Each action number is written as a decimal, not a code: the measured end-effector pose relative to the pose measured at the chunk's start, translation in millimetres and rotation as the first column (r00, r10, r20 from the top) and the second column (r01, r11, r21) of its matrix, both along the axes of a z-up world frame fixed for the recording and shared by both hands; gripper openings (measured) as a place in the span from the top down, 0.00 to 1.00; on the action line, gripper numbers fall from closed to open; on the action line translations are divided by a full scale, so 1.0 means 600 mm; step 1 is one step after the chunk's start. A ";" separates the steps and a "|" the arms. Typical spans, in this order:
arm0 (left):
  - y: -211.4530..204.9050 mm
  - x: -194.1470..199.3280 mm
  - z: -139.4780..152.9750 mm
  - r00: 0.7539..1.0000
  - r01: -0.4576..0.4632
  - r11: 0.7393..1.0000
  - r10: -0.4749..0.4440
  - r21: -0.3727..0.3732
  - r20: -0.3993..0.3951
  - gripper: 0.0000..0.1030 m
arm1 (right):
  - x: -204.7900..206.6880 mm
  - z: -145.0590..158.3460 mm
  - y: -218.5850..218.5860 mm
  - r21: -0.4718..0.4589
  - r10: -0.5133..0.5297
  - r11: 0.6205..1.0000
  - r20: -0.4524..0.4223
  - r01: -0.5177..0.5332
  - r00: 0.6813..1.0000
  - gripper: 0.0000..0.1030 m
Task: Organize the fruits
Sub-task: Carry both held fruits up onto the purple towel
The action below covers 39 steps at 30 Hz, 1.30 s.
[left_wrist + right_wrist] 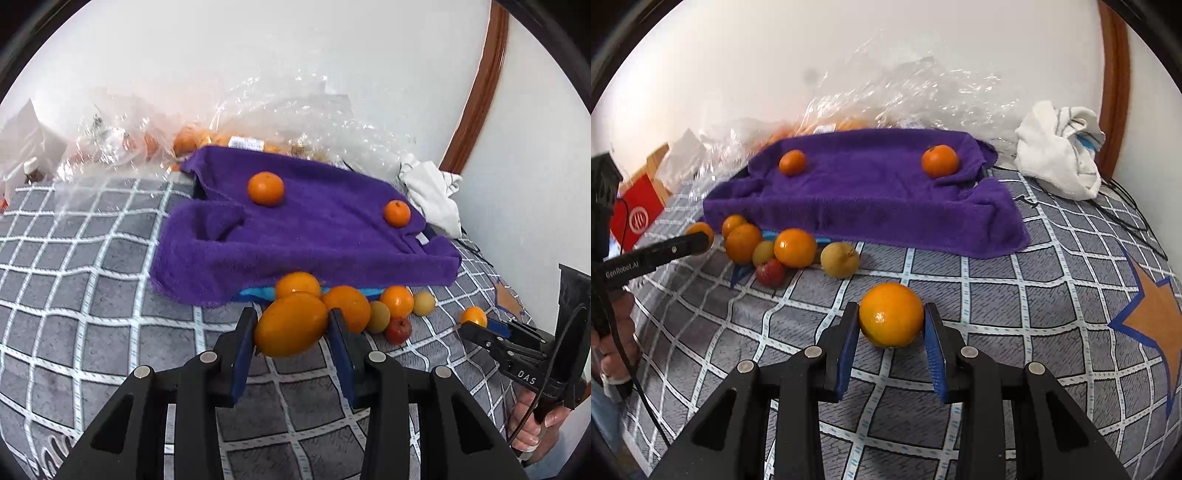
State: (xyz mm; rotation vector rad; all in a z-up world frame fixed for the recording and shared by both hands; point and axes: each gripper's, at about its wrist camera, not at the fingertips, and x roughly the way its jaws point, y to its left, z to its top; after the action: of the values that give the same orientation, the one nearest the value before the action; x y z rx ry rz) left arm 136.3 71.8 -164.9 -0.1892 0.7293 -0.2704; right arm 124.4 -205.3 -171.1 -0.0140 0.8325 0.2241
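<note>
Fruits everywhere: your purple towel (864, 192) on the checked bedspread (1015, 295) carries two tangerines, one left (792, 162), one right (940, 160). A loose pile (783, 251) sits at its front edge. Your left hand-held gripper (291, 325) is clamped on a big orange (290, 325); your right hand-held gripper (892, 317) grips another orange (891, 314).

Left black two-finger gripper (291, 325) clamped on large oval orange fruit (291, 324), just before purple towel (295, 236). Right gripper (891, 317) clamped on round orange (891, 314), nearer camera.
</note>
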 end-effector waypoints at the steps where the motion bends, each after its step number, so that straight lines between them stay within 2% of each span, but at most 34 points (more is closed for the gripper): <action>1: 0.002 0.000 0.002 1.000 -0.008 1.000 0.008 0.000 0.007 0.64 | -0.002 0.001 -0.003 0.009 -0.008 1.000 0.005 0.008 1.000 0.67; 4: 0.009 -0.002 0.006 0.999 -0.029 1.000 0.029 0.003 0.025 0.64 | -0.001 0.002 -0.005 0.020 -0.011 1.000 0.004 0.010 1.000 0.67; 7: 0.011 -0.006 0.012 0.998 -0.044 0.999 0.044 0.013 0.048 0.64 | -0.002 0.002 0.001 -0.027 -0.024 0.999 0.003 0.024 1.000 0.67; 9: 0.013 -0.007 0.016 0.997 -0.050 0.999 0.049 0.017 0.062 0.64 | -0.007 0.006 0.004 -0.021 -0.019 1.000 0.003 0.019 1.000 0.67; 16: 0.012 -0.002 0.019 0.999 -0.043 0.999 0.042 0.020 0.034 0.64 | -0.003 0.062 0.018 -0.041 -0.001 0.999 0.067 0.003 0.998 0.67; 18: 0.011 0.003 0.027 0.998 -0.059 0.997 0.058 0.043 0.021 0.64 | 0.015 0.083 0.022 -0.041 -0.004 0.999 0.082 0.007 0.997 0.67; 21: 0.022 0.009 0.050 0.998 -0.069 0.997 0.069 0.024 0.000 0.64 | 0.045 0.101 0.021 0.004 -0.023 1.000 0.082 0.022 0.996 0.67; 23: 0.027 0.016 0.071 0.997 -0.078 0.997 0.078 0.019 0.013 0.64 | 0.072 0.107 0.020 0.039 -0.040 0.999 0.074 0.037 0.996 0.67; 28: 0.017 0.068 0.113 0.993 -0.113 0.993 0.111 0.030 0.039 0.64 | 0.134 0.133 0.025 0.027 -0.057 0.998 0.086 0.055 0.995 0.67; 32: -0.006 0.115 0.123 0.988 -0.138 0.990 0.136 0.031 0.075 0.64 | 0.182 0.164 0.028 0.016 -0.063 0.998 0.119 0.061 0.991 0.67; 35: -0.021 0.151 0.110 0.987 -0.146 0.989 0.146 -0.003 0.072 0.64 | 0.216 0.161 0.027 0.049 -0.056 0.998 0.116 0.051 0.992 0.67; 39: -0.030 0.174 0.070 0.987 -0.153 0.988 0.153 -0.009 0.047 0.64 | 0.237 0.110 0.023 0.055 -0.079 0.996 0.089 0.075 0.993 0.67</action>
State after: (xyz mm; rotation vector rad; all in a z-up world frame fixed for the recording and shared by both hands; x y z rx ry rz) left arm 240.6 54.0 -122.8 -0.2419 0.6633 -0.1301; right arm 266.5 -191.7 -104.9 0.0557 0.7345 0.1709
